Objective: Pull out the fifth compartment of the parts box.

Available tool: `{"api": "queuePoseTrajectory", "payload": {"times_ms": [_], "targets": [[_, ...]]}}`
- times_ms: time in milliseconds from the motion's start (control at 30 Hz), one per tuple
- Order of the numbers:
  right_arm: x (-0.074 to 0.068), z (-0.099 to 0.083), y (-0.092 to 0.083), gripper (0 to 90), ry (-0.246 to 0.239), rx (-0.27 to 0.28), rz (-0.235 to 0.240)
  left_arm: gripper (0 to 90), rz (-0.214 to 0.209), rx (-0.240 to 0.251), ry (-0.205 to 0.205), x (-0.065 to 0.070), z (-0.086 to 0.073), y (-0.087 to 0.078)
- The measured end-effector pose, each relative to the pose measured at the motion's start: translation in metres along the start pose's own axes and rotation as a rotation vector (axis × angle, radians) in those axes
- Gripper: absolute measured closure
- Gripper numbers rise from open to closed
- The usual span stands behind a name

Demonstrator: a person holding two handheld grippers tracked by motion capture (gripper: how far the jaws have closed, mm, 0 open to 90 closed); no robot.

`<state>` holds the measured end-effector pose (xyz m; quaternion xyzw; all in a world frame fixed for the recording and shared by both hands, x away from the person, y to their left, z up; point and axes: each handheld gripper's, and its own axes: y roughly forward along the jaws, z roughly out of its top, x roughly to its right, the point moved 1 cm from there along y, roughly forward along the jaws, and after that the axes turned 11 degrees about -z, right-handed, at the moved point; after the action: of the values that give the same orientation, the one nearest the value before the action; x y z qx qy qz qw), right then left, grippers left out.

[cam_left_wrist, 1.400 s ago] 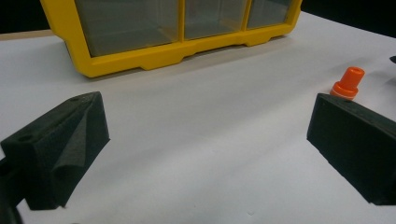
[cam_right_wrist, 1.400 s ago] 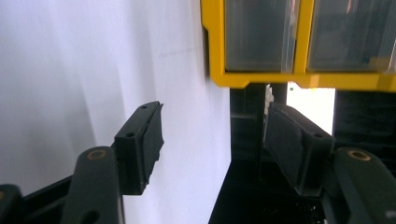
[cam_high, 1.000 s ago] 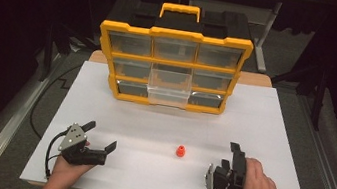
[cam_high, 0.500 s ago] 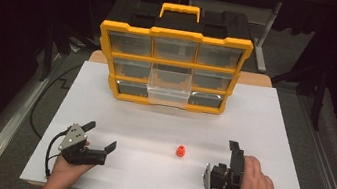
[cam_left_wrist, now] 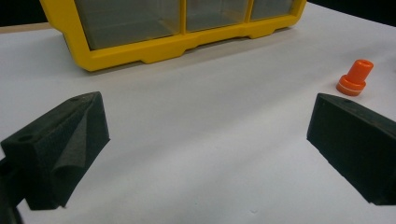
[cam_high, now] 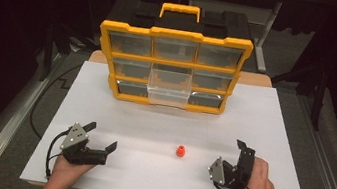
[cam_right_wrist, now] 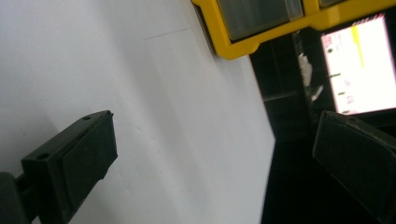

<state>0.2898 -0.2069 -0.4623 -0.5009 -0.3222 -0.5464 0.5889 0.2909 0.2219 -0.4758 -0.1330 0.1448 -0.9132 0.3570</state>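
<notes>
A small orange stopper-shaped piece (cam_high: 180, 151) stands upright on the white tabletop (cam_high: 152, 122), between the two hands. My left gripper (cam_high: 103, 135) rests at the front left, open and empty. In the left gripper view (cam_left_wrist: 205, 135) the orange piece (cam_left_wrist: 356, 78) stands beyond the right-hand jaw. My right gripper (cam_high: 243, 148) lies rolled on its side at the front right. Its jaws have just been opening and stand wide with nothing between them (cam_right_wrist: 215, 149).
A yellow and black drawer organizer (cam_high: 172, 70) stands at the back of the table, with its bottom middle clear drawer (cam_high: 168, 96) pulled out. Its lower frame shows in both gripper views (cam_left_wrist: 163, 44) (cam_right_wrist: 243, 42). A lit screen (cam_right_wrist: 357, 65) glows beyond the table edge.
</notes>
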Motion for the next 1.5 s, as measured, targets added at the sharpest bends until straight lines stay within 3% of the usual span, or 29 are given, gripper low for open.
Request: {"api": "queuePoseTrajectory", "payload": {"times_ms": [100,133,167,233,267,433,467,500,633,667,767,933,1033,1267,1500], "targets": [[0.003,-0.005,0.002,0.1,0.129,-0.015,0.044,0.1,-0.001,-0.007,-0.002,0.0,0.0,0.0],[0.005,-0.006,0.004,0.1,0.138,0.001,0.042,0.1,-0.002,-0.007,-0.006,0.0,0.0,0.0],[0.004,-0.007,0.004,0.1,0.203,-0.016,0.065,0.1,0.0,-0.004,-0.009,-0.001,0.0,0.0],[0.007,-0.01,0.007,0.1,0.265,-0.012,0.102,0.1,0.004,-0.007,-0.017,-0.002,0.0,-0.001],[0.007,-0.013,0.008,0.5,0.33,-0.025,0.123,0.1,0.005,-0.008,-0.02,-0.002,0.0,-0.001],[0.008,-0.019,0.013,0.5,0.519,-0.043,0.199,0.1,0.013,-0.005,-0.038,-0.005,0.0,-0.002],[0.007,-0.021,0.013,0.7,0.569,-0.038,0.22,0.1,0.013,-0.005,-0.039,-0.005,0.0,-0.002],[0.007,-0.021,0.013,0.7,0.581,-0.035,0.226,0.1,0.013,-0.007,-0.039,-0.005,0.0,-0.002],[0.008,-0.025,0.012,0.3,0.732,-0.012,0.289,0.1,0.013,-0.005,-0.041,-0.006,0.0,-0.002],[0.008,-0.027,0.012,0.3,0.787,0.003,0.311,0.1,0.013,-0.007,-0.04,-0.006,0.0,-0.002],[0.008,-0.03,0.012,0.1,0.88,0.032,0.369,0.1,0.014,-0.011,-0.041,-0.006,0.0,-0.002],[0.01,-0.031,0.01,0.1,1.041,0.094,0.424,0.1,0.019,-0.017,-0.043,-0.007,0.0,-0.001],[0.01,-0.03,0.01,0.1,1.092,0.124,0.452,0.1,0.019,-0.015,-0.046,-0.007,0.0,-0.001],[0.007,-0.021,0.013,0.0,1.056,0.151,0.464,0.1,0.013,-0.012,-0.033,-0.005,0.001,-0.002],[0.01,-0.01,0.014,0.0,1.05,0.16,0.441,0.1,0.009,0.0,-0.035,-0.006,0.0,-0.004]]}}
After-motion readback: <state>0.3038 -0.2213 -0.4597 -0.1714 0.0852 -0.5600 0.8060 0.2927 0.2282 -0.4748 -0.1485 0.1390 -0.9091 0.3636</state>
